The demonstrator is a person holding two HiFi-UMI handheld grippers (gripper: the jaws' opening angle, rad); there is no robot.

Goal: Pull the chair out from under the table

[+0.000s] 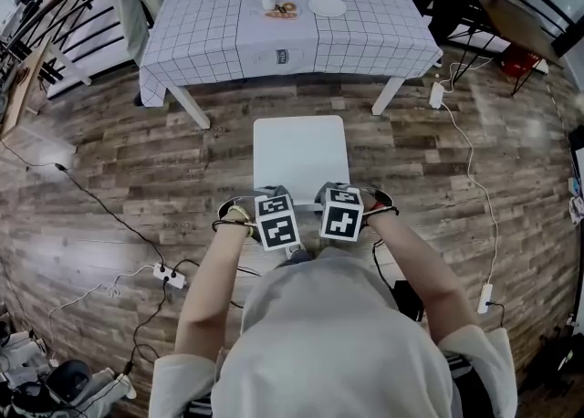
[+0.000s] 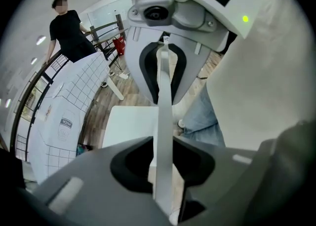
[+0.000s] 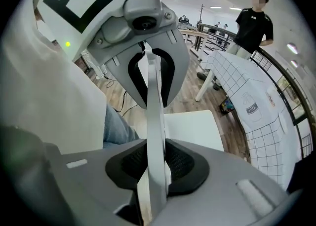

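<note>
The white chair [image 1: 301, 147] stands on the wooden floor [image 1: 128, 179], its whole seat clear of the table [image 1: 210, 42] and a strip of bare boards between the two; the table wears a checked cloth, with a cup [image 1: 267, 0] and a plate [image 1: 327, 6] on top; the person stands right behind the chair with both arms reaching down to its backrest [image 2: 165, 99], a thin white panel seen edge-on; the left gripper [image 2: 163, 153] straddles that top edge with its jaws partly apart, a dark gap on either side of the panel, so it grips nothing; the right gripper [image 3: 157, 151] sits just beside it on the same edge, jaws narrow and the textured pads pressed against both faces of the panel; another person [image 3: 252, 22] in a dark shirt stands at the far side of the table; a white power strip [image 1: 170, 276] and its cables lie on the floor to the left.
</note>
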